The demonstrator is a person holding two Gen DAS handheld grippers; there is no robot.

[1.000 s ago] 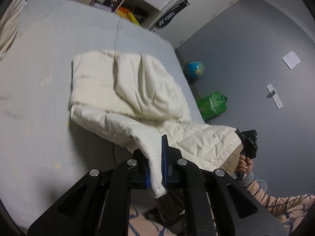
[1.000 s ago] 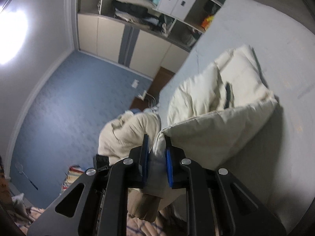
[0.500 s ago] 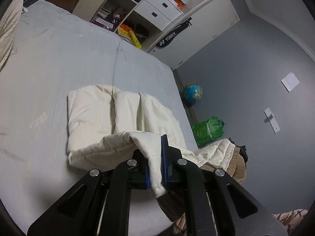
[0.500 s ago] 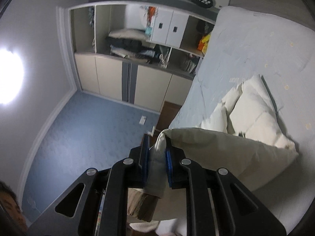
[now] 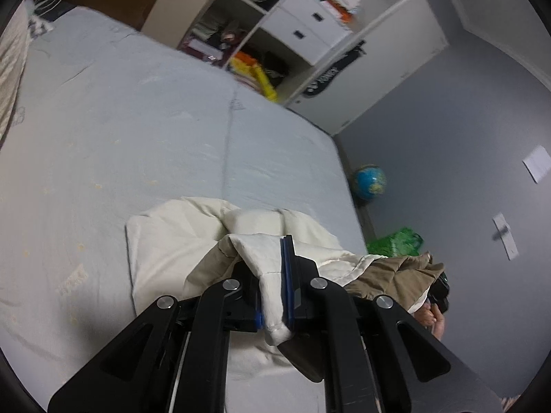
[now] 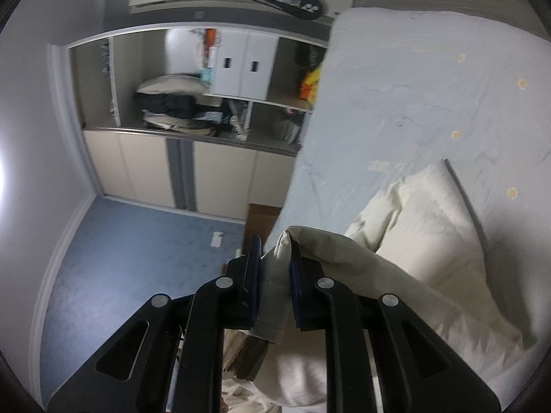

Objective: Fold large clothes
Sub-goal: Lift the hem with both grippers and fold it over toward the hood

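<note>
A cream padded jacket (image 5: 165,251) with a tan lining lies partly folded on the pale grey bed (image 5: 137,137). My left gripper (image 5: 273,275) is shut on one edge of the jacket and holds it raised over the folded part. My right gripper (image 6: 275,268) is shut on another edge of the same jacket (image 6: 423,227), also lifted above the bed (image 6: 430,86). The right gripper's body (image 5: 439,290) and the hand holding it show at the lower right of the left wrist view.
An open wardrobe (image 5: 275,34) with shelves and white drawers stands beyond the bed's far end. A globe (image 5: 370,182) and a green bag (image 5: 396,242) sit on the floor by the grey wall. A pillow (image 5: 10,69) lies at the bed's left edge.
Both grippers have carried their held jacket edges forward and up over the folded part. The tan lining now shows between them. Both cameras tilted up toward the wardrobe.
</note>
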